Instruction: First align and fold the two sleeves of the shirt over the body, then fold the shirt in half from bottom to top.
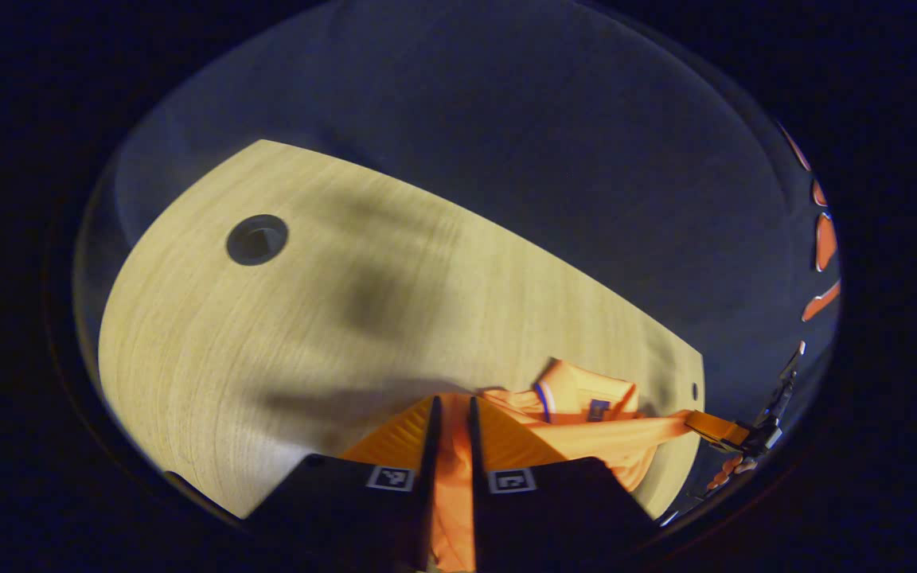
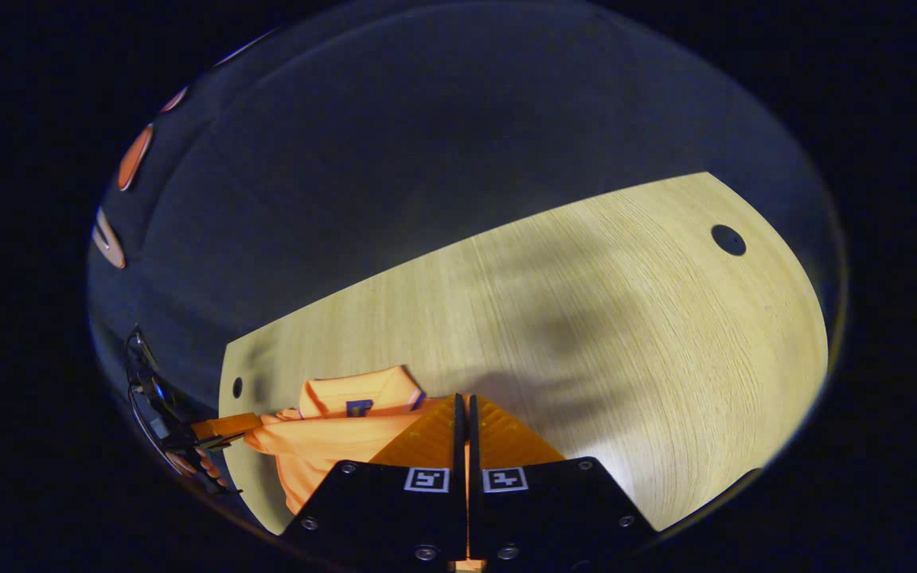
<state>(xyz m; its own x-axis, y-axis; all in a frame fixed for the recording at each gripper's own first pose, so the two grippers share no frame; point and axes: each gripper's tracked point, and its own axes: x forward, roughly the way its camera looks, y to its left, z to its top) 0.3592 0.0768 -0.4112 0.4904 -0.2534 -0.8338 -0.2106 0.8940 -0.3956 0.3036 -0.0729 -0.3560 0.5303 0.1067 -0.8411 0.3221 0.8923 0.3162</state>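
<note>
An orange shirt (image 1: 586, 434) is held taut between the left gripper (image 1: 452, 414) and right gripper (image 2: 463, 410), each closed tight on a fold of cloth, seemingly for the bottom-to-top fold; its collar lies at five o'clock on the wooden table (image 1: 307, 334).

The shirt (image 1: 586, 430) runs under the jaws and past the lower edge; its bottom half is hidden
</note>
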